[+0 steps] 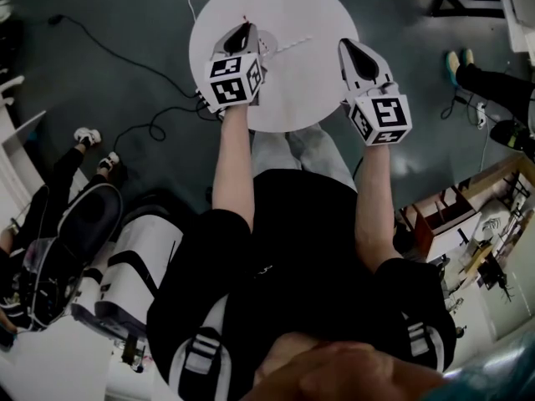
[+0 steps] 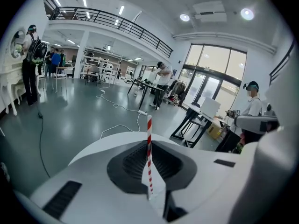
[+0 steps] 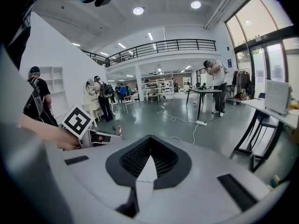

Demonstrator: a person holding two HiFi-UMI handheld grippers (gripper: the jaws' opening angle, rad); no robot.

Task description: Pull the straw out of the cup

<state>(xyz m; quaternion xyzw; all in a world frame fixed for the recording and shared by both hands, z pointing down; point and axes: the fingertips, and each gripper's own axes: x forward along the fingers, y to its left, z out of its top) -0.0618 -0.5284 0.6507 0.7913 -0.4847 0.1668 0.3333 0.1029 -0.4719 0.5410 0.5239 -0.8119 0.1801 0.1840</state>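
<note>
A red-and-white striped straw [image 2: 149, 153] stands upright between the jaws of my left gripper [image 2: 149, 143], which is shut on it. In the head view the left gripper [image 1: 245, 28] reaches over the left part of the round white table [image 1: 292, 2], and the straw's red tip [image 1: 245, 17] pokes out past it. The cup is hidden under that gripper and I cannot make it out. My right gripper [image 1: 347, 45] hovers over the table's right edge with its tips [image 3: 149, 137] together and nothing between them. From it I see the straw [image 3: 120, 130] beside the left gripper's marker cube [image 3: 77, 121].
A thin pale striped strip [image 1: 292, 45] lies on the table to the right of the left gripper. A black cable [image 1: 100, 40] runs across the dark floor at left. People stand around: shoes [image 1: 88, 136] at left, a leg [image 1: 493, 82] at right. A wooden shelf [image 1: 451, 215] stands at right.
</note>
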